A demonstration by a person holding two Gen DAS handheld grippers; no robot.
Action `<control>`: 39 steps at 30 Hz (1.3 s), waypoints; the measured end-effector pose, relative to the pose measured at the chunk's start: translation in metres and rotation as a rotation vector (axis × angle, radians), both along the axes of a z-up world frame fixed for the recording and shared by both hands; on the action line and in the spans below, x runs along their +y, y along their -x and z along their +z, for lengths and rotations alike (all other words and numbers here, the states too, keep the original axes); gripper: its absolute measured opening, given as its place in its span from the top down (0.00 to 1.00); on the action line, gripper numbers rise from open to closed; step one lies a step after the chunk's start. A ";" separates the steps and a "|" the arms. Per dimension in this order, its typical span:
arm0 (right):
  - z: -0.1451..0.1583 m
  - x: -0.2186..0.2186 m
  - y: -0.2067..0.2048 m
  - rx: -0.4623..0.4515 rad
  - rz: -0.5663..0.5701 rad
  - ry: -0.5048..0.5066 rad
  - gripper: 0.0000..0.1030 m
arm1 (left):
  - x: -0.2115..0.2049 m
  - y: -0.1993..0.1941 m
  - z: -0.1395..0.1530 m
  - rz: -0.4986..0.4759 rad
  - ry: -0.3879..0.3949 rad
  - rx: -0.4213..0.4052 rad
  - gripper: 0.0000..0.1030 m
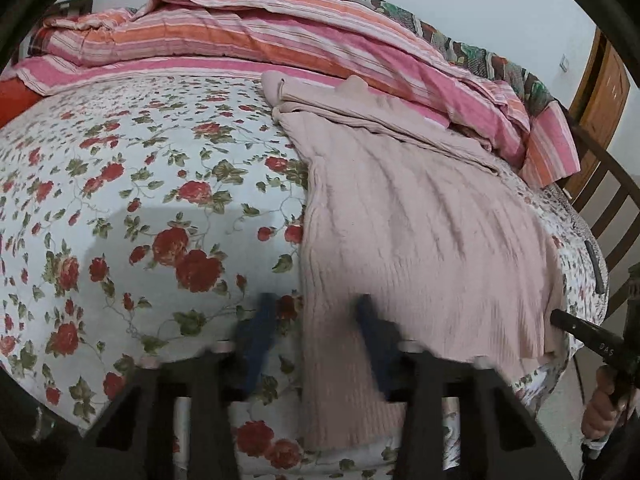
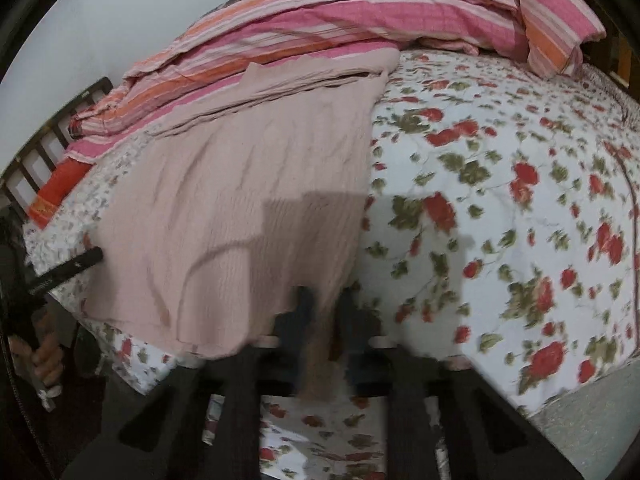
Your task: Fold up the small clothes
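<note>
A pale pink knit garment [image 1: 420,220] lies spread on the floral bedsheet [image 1: 140,200], its lower hem hanging over the near bed edge. My left gripper [image 1: 316,320] is open, its blue fingers [image 1: 256,336] straddling the garment's left hem edge, one over the sheet and one over the knit. In the right wrist view the same garment [image 2: 240,200] lies left of centre. My right gripper [image 2: 324,320] is shut on the garment's lower right corner, with cloth pinched between the dark fingers [image 2: 352,320].
A striped pink and orange quilt [image 1: 280,40] is piled along the far side of the bed, also in the right wrist view [image 2: 340,20]. A wooden bed rail [image 1: 608,184] and a door stand at the right. The other handle and hand [image 2: 44,340] show at the frame edges.
</note>
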State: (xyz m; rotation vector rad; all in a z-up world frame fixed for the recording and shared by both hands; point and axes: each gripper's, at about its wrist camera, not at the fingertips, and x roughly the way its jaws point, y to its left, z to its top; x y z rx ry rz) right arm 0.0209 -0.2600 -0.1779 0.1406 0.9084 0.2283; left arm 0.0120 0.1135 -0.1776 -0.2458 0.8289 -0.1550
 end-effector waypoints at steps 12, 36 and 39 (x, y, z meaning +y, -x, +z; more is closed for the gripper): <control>-0.008 -0.030 0.012 0.001 -0.091 0.048 1.00 | 0.000 0.010 0.002 0.001 -0.014 0.018 0.92; 0.005 -0.011 0.005 -0.041 -0.044 0.040 0.60 | 0.001 0.009 -0.006 0.019 0.000 0.034 0.90; 0.000 -0.007 0.004 -0.029 -0.039 0.046 0.60 | 0.002 0.009 -0.006 0.020 0.001 0.035 0.90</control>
